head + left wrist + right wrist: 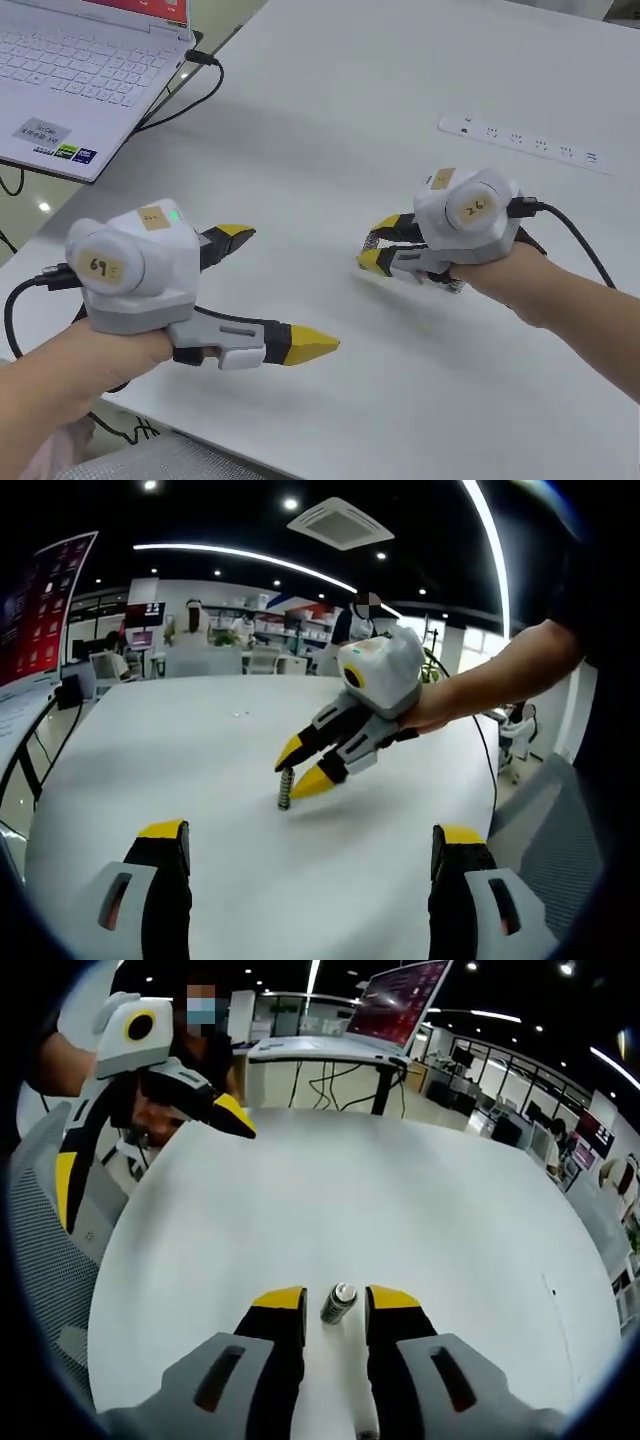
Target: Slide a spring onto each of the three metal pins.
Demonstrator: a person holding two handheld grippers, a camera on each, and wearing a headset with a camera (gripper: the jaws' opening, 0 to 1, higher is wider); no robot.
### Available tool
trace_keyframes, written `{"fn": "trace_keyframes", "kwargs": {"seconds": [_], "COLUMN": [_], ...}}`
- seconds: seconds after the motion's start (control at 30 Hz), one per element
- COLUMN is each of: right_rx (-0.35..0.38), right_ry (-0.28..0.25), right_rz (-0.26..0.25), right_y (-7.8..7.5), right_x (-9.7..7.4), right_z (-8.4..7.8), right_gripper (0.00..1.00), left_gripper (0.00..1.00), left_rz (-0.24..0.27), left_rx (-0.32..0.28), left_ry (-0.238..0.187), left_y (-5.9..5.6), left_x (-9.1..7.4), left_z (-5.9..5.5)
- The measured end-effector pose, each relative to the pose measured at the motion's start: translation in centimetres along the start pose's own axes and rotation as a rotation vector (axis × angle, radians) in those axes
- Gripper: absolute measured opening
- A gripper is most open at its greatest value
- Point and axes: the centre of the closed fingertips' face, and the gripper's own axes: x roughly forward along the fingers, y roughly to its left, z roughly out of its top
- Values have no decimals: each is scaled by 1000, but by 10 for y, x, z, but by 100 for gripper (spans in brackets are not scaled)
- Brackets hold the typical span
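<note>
The right tongs (335,1305) stand narrowly spread, one yellow-tipped jaw on either side of a small dark metal coil spring (338,1303). The spring stands upright on the white tabletop (400,1200). A sliver of table shows between the spring and each jaw, so they flank it without pinching. The left tongs (272,290) are spread wide, well apart from the right tongs. Beyond the left tongs lies an open white laptop (80,70); beyond the right tongs, a flat white power strip (525,142).
</note>
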Motion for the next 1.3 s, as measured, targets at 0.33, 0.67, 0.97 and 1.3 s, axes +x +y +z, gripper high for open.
{"fn": "trace_keyframes", "kwargs": {"seconds": [0.33, 0.67, 0.97, 1.3], "right_rx": [44, 63, 126, 188], "right_ry": [-33, -135, -160, -237], "right_rz": [-8, -19, -44, -69], "right_y": [-9, 6, 18, 33], "right_x": [-4, -37, -69, -113], "right_z": [2, 13, -4, -12], "right_gripper": [27, 31, 41, 53], "left_gripper": [98, 98, 98, 98], "left_rz": [-9, -27, -63, -83], "left_rx": [17, 53, 78, 88], "left_ry": [-7, 1, 7, 11], "left_y": [-5, -9, -20, -26], "left_x": [2, 7, 15, 19], "left_z": [10, 19, 26, 28]}}
